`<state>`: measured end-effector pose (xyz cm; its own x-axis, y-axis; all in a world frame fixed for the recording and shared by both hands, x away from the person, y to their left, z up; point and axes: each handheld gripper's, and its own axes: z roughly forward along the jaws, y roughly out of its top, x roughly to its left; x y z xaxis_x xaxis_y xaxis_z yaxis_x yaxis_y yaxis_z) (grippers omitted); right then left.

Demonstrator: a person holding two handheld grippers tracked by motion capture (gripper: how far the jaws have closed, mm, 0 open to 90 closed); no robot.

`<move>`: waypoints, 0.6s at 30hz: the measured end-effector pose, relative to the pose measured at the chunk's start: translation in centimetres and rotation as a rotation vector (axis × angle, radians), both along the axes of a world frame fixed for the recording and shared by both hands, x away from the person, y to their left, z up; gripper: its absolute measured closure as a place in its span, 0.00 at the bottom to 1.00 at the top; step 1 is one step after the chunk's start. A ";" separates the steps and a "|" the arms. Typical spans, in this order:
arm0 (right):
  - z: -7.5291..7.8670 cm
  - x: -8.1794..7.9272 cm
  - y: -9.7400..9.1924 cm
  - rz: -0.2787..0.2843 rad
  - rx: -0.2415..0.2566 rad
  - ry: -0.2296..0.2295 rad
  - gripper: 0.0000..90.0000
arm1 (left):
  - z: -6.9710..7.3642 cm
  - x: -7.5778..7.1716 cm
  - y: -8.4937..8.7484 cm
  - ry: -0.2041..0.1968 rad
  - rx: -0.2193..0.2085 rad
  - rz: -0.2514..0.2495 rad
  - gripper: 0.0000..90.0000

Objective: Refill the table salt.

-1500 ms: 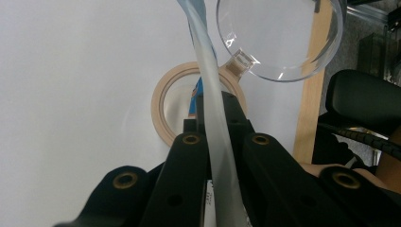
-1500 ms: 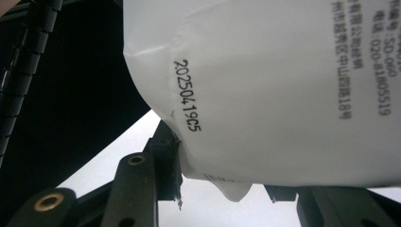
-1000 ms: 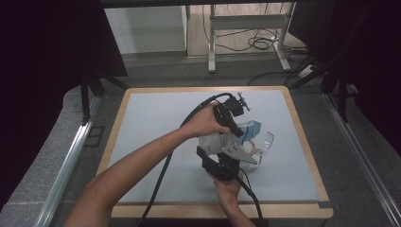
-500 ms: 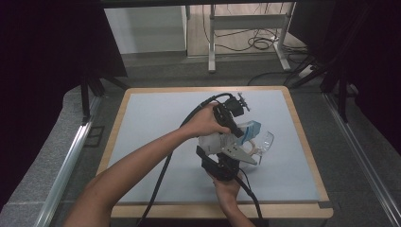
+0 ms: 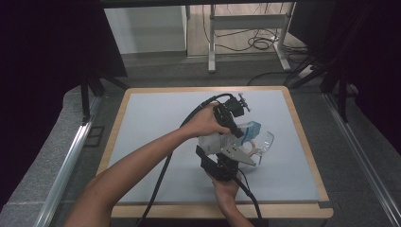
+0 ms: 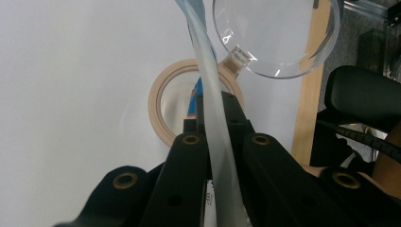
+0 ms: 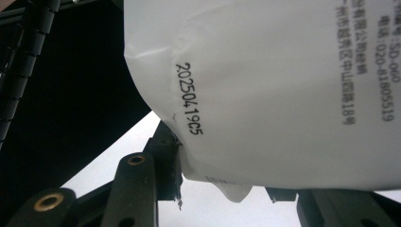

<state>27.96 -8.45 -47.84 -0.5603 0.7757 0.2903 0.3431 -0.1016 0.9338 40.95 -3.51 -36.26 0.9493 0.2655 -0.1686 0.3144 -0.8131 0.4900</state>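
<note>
both jaws clamped on pouch [image 7: 283,94]

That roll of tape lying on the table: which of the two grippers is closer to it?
Left. The left gripper hangs right above the tape roll, clamping the bag's edge. The right gripper holds the bag from the person's side, a little farther back.

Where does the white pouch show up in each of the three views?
High view: the white pouch is mid-table, between the two hands.
Left gripper view: seen edge-on, a pale strip from top centre down into the left claw, which pinches it.
Right gripper view: printed face across the upper right.
Landmark shared by the high and left gripper views: the clear round container beside the pouch.
</note>
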 end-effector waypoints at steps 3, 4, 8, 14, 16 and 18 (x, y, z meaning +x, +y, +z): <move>0.0 0.0 0.0 -0.003 0.003 -0.003 0.62 | 0.1 -0.1 0.0 0.000 -0.001 -0.001 1.00; 0.0 0.0 0.0 -0.005 0.002 -0.005 0.62 | 0.1 -0.1 0.0 -0.002 -0.001 -0.001 1.00; 0.0 -0.1 0.1 -0.008 0.000 -0.008 0.62 | 0.0 -0.1 0.1 -0.002 -0.008 0.001 1.00; -0.1 0.0 0.1 -0.005 0.003 -0.001 0.62 | -0.1 0.0 0.1 0.002 -0.004 0.005 1.00; -0.1 0.0 0.0 -0.004 0.001 -0.002 0.62 | -0.1 0.0 0.0 0.003 -0.005 0.004 1.00; -0.1 0.0 -0.1 -0.006 0.001 -0.002 0.62 | -0.1 0.0 -0.1 0.004 -0.004 0.004 1.00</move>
<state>28.01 -8.50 -47.92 -0.5561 0.7790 0.2898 0.3407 -0.1044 0.9343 40.98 -3.58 -36.37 0.9475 0.2684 -0.1740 0.3197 -0.8097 0.4921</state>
